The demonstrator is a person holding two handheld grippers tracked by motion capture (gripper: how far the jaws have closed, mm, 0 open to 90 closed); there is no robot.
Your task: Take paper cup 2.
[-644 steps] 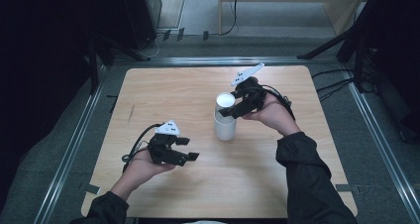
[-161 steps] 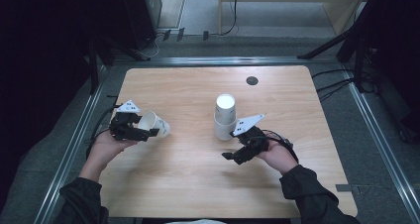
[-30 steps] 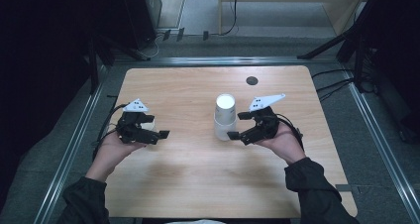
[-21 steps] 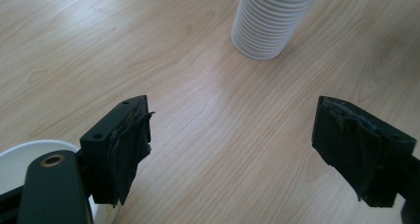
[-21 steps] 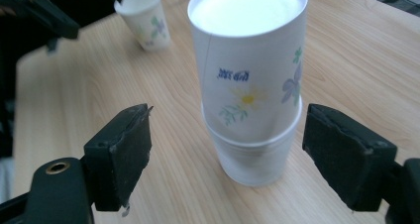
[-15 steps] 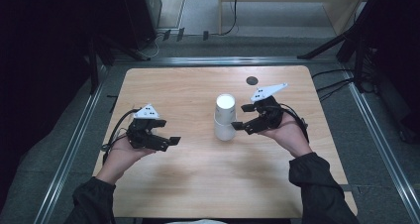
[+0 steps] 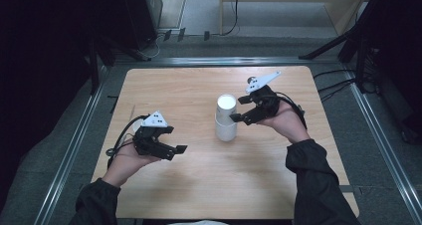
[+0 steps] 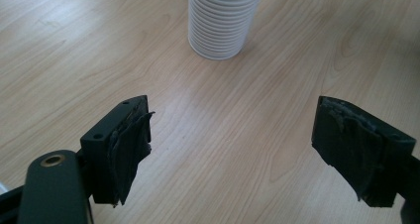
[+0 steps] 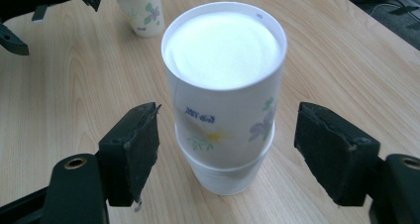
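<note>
A stack of white paper cups [image 7: 226,119] stands upside down in the middle of the wooden table [image 7: 209,195]. In the right gripper view its top cup [image 9: 223,85] bears a flower print. My right gripper [image 7: 238,110] reaches in from the right at that top cup; its jaws [image 9: 233,149] have just been closing and stand either side of it, with a gap at each pad. My left gripper [image 7: 175,139] hovers open and empty at the front left, pointing at the stack's base [image 8: 218,23]. A single flowered cup [image 9: 138,8] stands upside down behind the left gripper.
Metal rails [image 7: 69,150] run along the table's left and right sides over dark floor. Cables [image 7: 333,80] lie off the right edge. Bare wood [image 7: 224,185] lies in front of the stack and between the two hands.
My right gripper rose and moved in to the top of the stack, and its jaws narrowed around the top cup. The left gripper drifted right and toward the front edge, away from the single cup.
</note>
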